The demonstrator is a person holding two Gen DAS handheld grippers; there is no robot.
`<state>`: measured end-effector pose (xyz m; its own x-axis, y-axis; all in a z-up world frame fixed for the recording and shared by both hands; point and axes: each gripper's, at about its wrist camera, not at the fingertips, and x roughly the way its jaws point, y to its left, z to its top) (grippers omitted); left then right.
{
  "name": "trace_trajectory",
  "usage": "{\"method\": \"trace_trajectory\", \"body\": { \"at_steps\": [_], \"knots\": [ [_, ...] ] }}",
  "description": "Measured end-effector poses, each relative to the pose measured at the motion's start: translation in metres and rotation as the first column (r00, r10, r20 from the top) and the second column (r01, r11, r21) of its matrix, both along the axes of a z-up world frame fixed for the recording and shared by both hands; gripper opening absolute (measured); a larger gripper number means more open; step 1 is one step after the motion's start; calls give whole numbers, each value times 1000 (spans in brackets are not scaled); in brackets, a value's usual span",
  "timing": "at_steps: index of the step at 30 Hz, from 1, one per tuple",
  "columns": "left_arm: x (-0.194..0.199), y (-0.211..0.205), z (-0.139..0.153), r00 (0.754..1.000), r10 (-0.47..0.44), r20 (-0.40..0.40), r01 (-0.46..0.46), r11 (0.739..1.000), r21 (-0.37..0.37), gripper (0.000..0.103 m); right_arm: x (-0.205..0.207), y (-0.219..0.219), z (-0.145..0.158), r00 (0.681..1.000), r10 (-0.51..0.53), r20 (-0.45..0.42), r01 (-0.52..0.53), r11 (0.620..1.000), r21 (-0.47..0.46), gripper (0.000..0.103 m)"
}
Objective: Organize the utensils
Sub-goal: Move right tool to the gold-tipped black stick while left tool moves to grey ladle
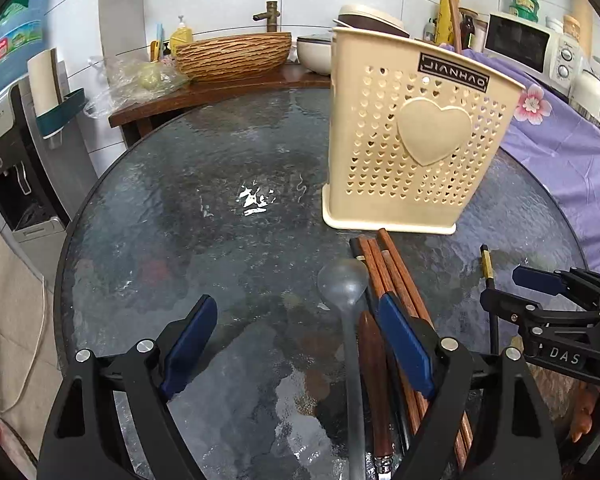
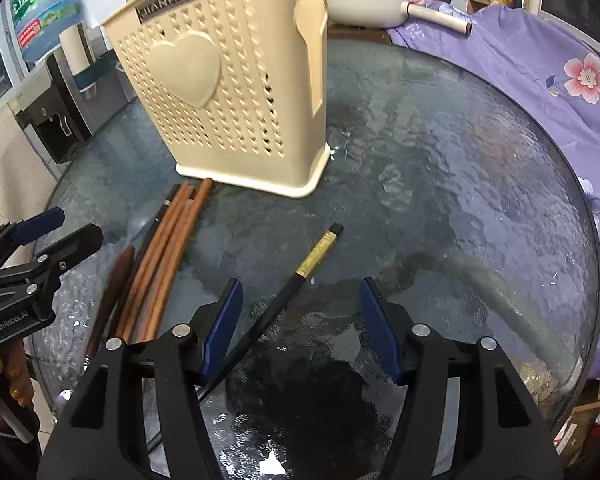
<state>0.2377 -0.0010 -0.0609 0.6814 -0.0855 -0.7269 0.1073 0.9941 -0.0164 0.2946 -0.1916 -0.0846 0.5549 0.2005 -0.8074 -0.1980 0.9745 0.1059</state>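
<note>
Light: even, fairly bright indoor, seemingly from overhead | Glare: white glints on the glass table [image 1: 180, 216], one near centre and another at the lower edge of the right wrist view | Shadows: soft, faint | Distortion: strong fisheye bending, black vignette at corners | Focus: mostly sharp, slight softness toward the rims

Utensil holder [image 1: 416, 136] cream with heart-shaped perforations and a black label; chopsticks [image 1: 396, 276] reddish-brown; single chopstick [image 2: 300, 280] black with a gold band; spoon [image 1: 342, 280] translucent grey; table [image 1: 204, 248] dark mottled glass; cloth [image 2: 540, 76] lilac with pink flowers; gripper pads [image 2: 220, 336] blue.
</note>
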Motion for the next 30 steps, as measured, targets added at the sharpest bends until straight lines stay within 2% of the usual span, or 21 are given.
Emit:
{"method": "trace_trajectory", "body": {
  "at_steps": [9,12,14,17,20,25,27,30],
  "knots": [
    [5,-3,-7,1000,-1,-17,2,1000,11,80,8,16,-1,1000,21,9,-20,998,-60,45],
    [10,-4,-6,1000,-3,-22,3,1000,16,80,12,22,-1,999,35,15,-33,996,-79,37],
    [12,-6,-6,1000,-10,-30,11,1000,9,79,13,25,0,999,42,20,-40,995,-88,26],
    [20,-12,-9,998,-25,-50,27,999,26,74,16,25,0,998,52,27,-50,995,-82,20],
    [28,-16,-14,996,-48,-81,50,998,25,69,17,24,0,997,68,26,-65,995,-80,19],
    [39,-13,-20,992,-43,-117,39,999,-35,62,21,25,0,995,100,29,-98,992,-74,18],
    [42,-9,-21,991,-38,-130,29,997,-72,57,24,25,0,993,118,30,-116,991,-64,18],
    [44,-7,-20,990,-26,-137,16,997,-71,47,31,24,0,989,148,30,-146,988,-41,16]
  ]
}}
